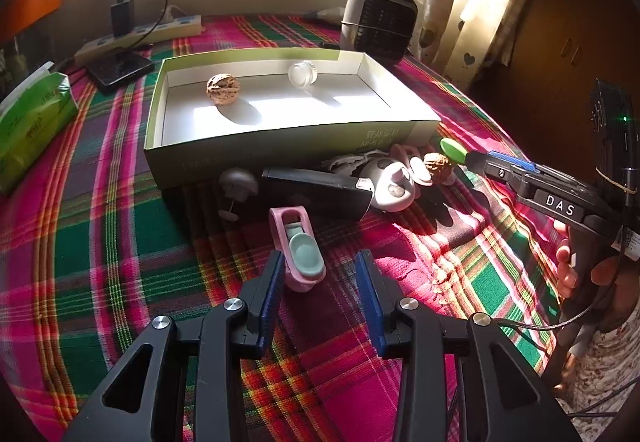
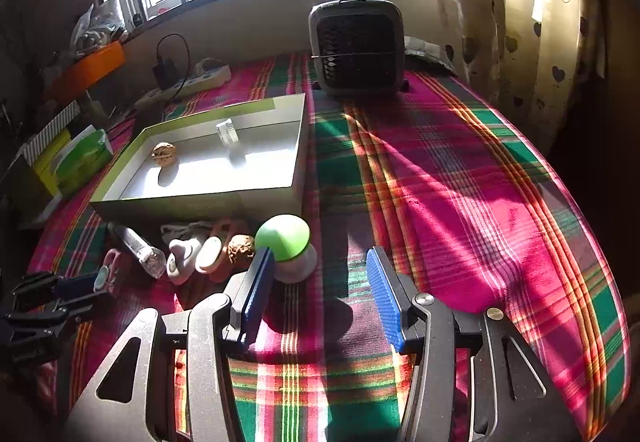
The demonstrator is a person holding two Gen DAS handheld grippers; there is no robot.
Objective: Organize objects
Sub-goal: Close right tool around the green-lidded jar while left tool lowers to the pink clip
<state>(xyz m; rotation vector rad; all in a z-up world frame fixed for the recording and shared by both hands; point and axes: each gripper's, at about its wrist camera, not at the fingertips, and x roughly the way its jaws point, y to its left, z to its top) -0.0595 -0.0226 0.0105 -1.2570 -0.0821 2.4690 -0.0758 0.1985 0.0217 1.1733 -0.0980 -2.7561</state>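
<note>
A: Reaching toward the box (image 1: 280,146), the left hand-held gripper (image 1: 320,270) stood spread, its left pad beside the pink clip (image 1: 298,254), which lay just in front of the box.

B: And the right hand-held gripper (image 2: 320,282)?

A: Spread too, empty, beside the green-capped jar (image 2: 286,246). The clip looked light, stiff and slick; pinching its long flat sides seemed safest.

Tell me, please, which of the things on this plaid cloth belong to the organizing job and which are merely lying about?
Part of the job:
box
walnut in the box
clear jar in the box
pink clip
green-topped mushroom toy
loose walnut
black case

Lying about:
fan
power strip
tissue pack
</note>
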